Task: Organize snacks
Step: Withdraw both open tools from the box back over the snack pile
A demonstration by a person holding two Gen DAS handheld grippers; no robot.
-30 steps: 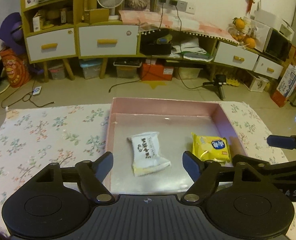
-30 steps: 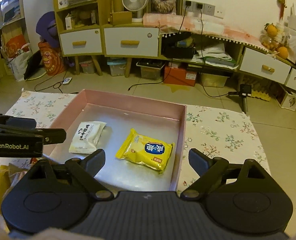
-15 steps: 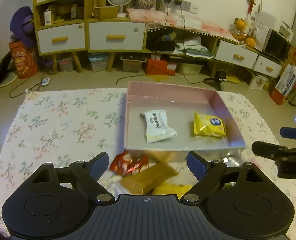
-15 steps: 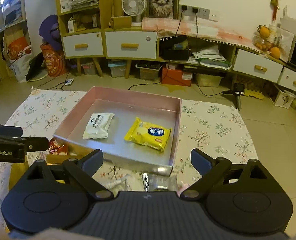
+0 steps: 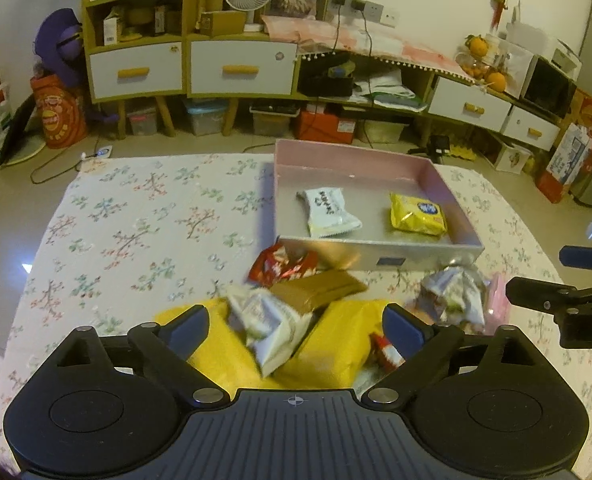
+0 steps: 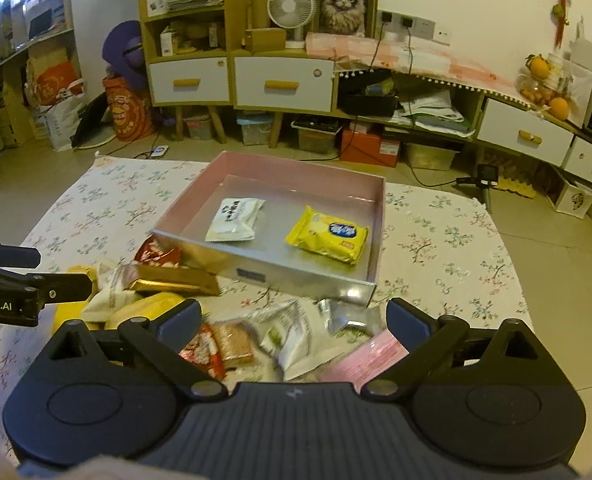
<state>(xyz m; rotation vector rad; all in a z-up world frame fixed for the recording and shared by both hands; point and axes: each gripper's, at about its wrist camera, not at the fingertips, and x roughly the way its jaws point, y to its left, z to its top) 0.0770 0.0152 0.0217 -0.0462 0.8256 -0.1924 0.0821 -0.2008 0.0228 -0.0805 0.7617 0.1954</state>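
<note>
A pink box [image 5: 360, 160] [image 6: 296, 166] on the floral cloth holds a white snack pack [image 5: 328, 212] [image 6: 236, 218] and a yellow pack [image 5: 416, 214] [image 6: 328, 234]. A pile of loose snacks lies in front of it: a red pack [image 5: 280, 266] [image 6: 156, 254], a brown-gold bar [image 5: 320, 290] [image 6: 176, 280], yellow bags [image 5: 336, 344], white wrappers [image 5: 268, 320] [image 6: 292, 332] and a pink pack [image 6: 364, 360]. My left gripper [image 5: 296, 328] is open and empty above the pile. My right gripper [image 6: 292, 320] is open and empty above the pile's right part.
The floral tablecloth [image 5: 144, 224] covers the low table, with its left part bare. Behind stand drawer cabinets [image 5: 240, 68], storage boxes and cables on the floor. The table's right edge [image 6: 512, 280] is near the box.
Both grippers have pulled back and up from the box. The pile of loose snacks in front of the box has come into view. Both stay open.
</note>
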